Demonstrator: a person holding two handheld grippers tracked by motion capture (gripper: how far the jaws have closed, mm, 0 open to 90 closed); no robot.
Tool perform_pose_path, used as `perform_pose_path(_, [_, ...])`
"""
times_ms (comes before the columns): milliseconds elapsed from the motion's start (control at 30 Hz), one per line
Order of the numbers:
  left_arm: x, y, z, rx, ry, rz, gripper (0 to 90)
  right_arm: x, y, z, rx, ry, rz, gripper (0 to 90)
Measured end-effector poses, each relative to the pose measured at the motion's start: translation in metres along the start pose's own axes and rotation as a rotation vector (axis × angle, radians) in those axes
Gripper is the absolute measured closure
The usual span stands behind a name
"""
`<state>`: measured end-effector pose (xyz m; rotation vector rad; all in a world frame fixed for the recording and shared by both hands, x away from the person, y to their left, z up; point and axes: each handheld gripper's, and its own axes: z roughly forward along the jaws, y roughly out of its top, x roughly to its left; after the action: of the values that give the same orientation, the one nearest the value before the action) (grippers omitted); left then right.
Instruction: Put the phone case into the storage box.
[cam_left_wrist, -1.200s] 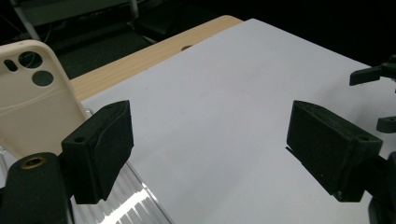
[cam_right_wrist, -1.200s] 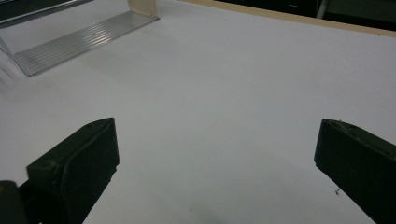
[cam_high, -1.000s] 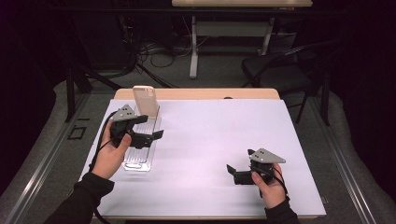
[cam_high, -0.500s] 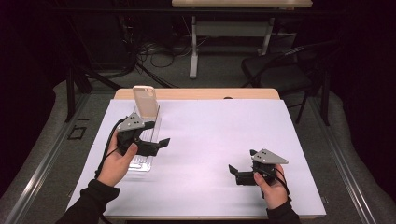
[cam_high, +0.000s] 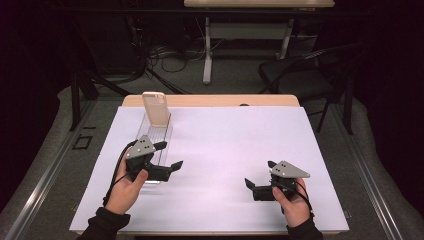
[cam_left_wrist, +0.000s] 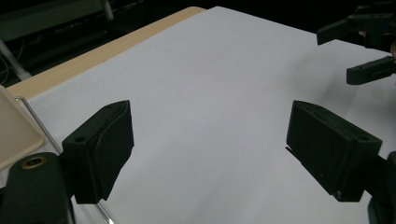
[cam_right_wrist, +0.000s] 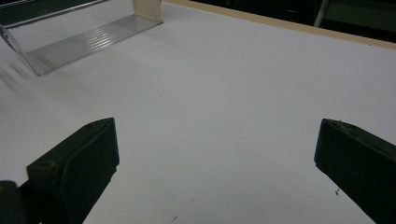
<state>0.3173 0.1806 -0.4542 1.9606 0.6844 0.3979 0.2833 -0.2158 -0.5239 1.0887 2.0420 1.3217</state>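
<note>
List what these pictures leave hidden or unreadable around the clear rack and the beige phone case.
- Clear rack: its near end, high view, is covered by the left gripper.
- Beige phone case: right gripper view, the top edge cuts off all but its foot; left gripper view, the left edge crops it.
- Rack slots: too fine to count in the high view.
- Right gripper: its jaw pads, high view, too small to read.

Dim lab: white-covered table (cam_high: 225, 150), cable tangle (cam_high: 165, 55) on floor, desk legs (cam_high: 207, 50), empty chair (cam_high: 300, 75) behind.
</note>
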Motion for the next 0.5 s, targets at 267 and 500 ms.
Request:
perform_pose_path(267, [-0.009, -0.016, -0.003, 0.002, -0.014, 0.009, 15.2, 0.0, 0.004, -0.018, 0.0, 0.005, -0.021, 0.0])
perform_pose_path(500, [-0.012, -0.025, -0.004, -0.012, -0.018, -0.003, 15.3, 0.002, 0.0, -0.03, 0.019, 0.009, -0.044, 0.0])
